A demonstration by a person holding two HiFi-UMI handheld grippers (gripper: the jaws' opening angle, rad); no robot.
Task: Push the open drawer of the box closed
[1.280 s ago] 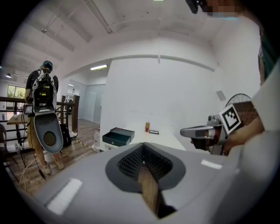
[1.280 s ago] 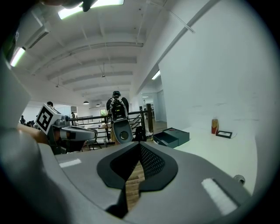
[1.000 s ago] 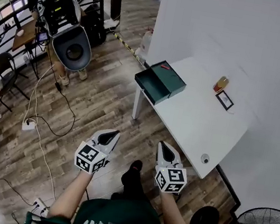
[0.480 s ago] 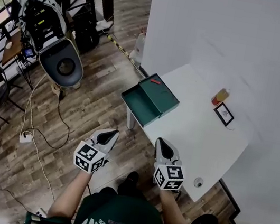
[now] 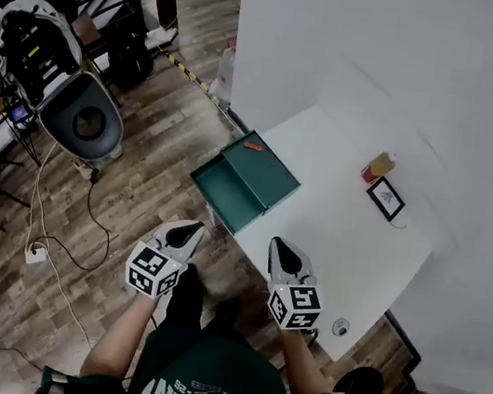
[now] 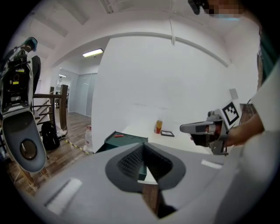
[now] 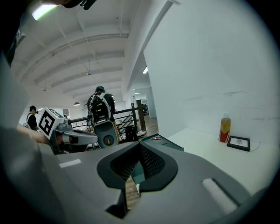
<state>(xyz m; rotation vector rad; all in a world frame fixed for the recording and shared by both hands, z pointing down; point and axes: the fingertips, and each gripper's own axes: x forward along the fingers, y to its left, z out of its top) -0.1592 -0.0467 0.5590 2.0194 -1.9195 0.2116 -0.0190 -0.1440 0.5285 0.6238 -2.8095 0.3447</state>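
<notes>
The left hand-held gripper and right hand-held gripper, each pressed together and empty, hang short of the drawer, probably readied as blunt pushers.

Soft, even indoor light; head view sharp, white wall near glare. Gripper views fisheye-bent, black vignette at corners; ceiling strip light blown out; close foreground blurred.

head cam high overhead, steep down on tabletop corner, left tongs and right tongs near bottom, each tongs cam low at tabletop height, facing forward, close behind own jaws, all three share green box, bottle
</notes>
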